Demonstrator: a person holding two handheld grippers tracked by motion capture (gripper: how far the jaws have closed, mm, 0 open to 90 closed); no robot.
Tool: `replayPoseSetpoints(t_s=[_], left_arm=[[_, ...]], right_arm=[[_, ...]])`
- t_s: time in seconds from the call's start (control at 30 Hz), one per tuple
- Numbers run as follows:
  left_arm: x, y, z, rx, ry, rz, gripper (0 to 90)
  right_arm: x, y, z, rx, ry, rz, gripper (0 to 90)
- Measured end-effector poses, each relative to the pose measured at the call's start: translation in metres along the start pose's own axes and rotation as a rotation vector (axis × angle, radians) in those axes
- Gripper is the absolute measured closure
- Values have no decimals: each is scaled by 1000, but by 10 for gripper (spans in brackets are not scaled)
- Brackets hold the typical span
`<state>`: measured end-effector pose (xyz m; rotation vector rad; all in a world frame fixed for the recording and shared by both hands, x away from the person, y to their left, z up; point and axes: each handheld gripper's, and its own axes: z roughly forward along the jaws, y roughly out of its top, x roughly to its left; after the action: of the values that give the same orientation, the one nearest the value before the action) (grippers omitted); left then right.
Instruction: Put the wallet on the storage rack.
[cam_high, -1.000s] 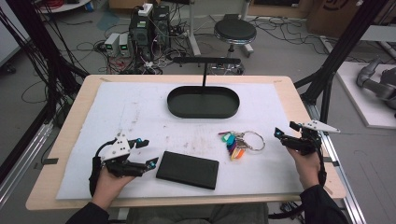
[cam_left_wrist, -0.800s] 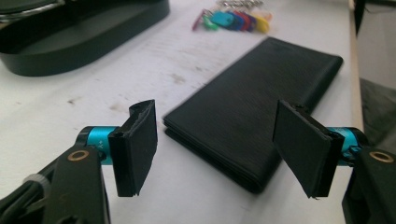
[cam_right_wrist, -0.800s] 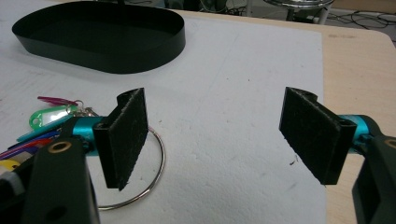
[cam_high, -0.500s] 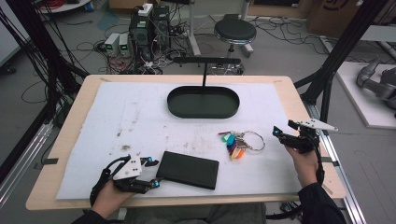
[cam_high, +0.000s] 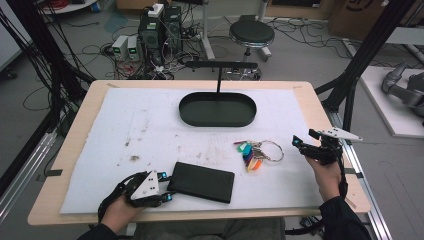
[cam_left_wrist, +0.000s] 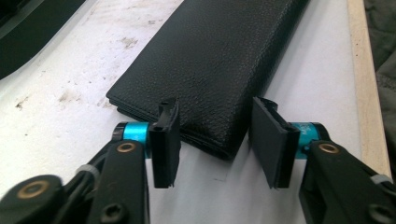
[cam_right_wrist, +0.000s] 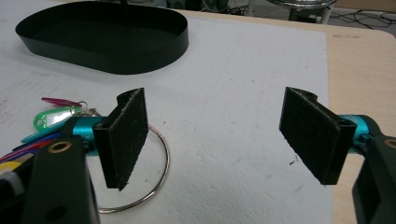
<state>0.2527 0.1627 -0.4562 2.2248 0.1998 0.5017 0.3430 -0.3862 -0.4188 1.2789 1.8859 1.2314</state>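
My left gripper (cam_high: 167, 187) sits low at the near edge of the white mat (cam_high: 150, 125), toward its left corner, jaws half-wide and just been closing around the near end of the black leather wallet (cam_high: 202, 181). In the left gripper view that end (cam_left_wrist: 210, 79) lies between my pads (cam_left_wrist: 166, 140), which are not yet pressing on it. To grip it well, I judge I should slide a little further in, keep the pads square to the wallet's edges, and squeeze evenly so the fold stays shut. My right gripper (cam_high: 306, 145) hovers near the right edge, jaws wide and empty, beside the key ring (cam_right_wrist: 156, 182). Toward the far edge waits the black oval tray (cam_high: 217, 120).
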Motion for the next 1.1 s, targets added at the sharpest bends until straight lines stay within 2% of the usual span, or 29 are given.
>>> replayPoseSetpoints(t_s=[0.2,0.33,0.37,0.4,0.43,0.47,0.5,0.53,0.57,0.6,0.63,0.73,0.77,0.8,0.83,0.9,0.93,0.97,1.0,1.03,1.07,1.1], left_arm=[[-1,6,-2,14,-10,6,680],[1,14,-3,-8,-16,-16,735],[4,18,-5,-43,-21,-55,745],[4,18,-5,-43,-21,-55,751],[9,20,-8,-78,-24,-100,757],[9,20,-8,-78,-24,-100,761],[14,22,-10,-104,-25,-139,764],[14,22,-10,-104,-25,-139,767],[18,23,-12,-126,-22,-164,769],[18,23,-12,-126,-22,-164,771],[20,24,-12,-139,-22,-180,772],[28,28,-13,-163,-16,-211,775],[32,29,-14,-173,-16,-231,776],[32,29,-14,-173,-16,-231,777],[35,30,-13,-183,-15,-250,777],[40,33,-12,-191,-10,-271,778],[40,33,-12,-191,-10,-271,777],[44,35,-10,-193,-12,-284,778],[44,35,-10,-193,-12,-284,778],[48,37,-7,-196,-12,-302,778],[48,37,-7,-196,-12,-302,779],[52,39,-5,-205,-11,-329,779]], right_arm=[[2,1,0,-4,4,-6,249],[4,1,-1,-17,10,-14,252],[6,2,-2,-23,15,-12,252],[6,2,-2,-23,15,-12,252],[8,3,-3,-32,35,-15,261],[8,3,-3,-32,35,-15,261],[11,4,-4,-46,55,-21,267],[11,4,-4,-46,55,-21,267],[14,5,-4,-58,78,-24,268],[14,5,-4,-58,78,-24,268],[18,6,-4,-68,105,-23,268],[22,8,-3,-73,127,-33,269],[26,9,-2,-80,164,-38,269],[26,9,-2,-80,164,-38,269],[28,9,-1,-80,179,-40,269],[38,12,1,-84,242,-67,268],[38,12,1,-84,242,-67,268],[44,13,4,-88,280,-92,268],[46,14,5,-88,291,-98,268],[50,15,6,-88,312,-110,268],[50,15,6,-88,312,-110,268],[55,15,9,-89,346,-127,268]])
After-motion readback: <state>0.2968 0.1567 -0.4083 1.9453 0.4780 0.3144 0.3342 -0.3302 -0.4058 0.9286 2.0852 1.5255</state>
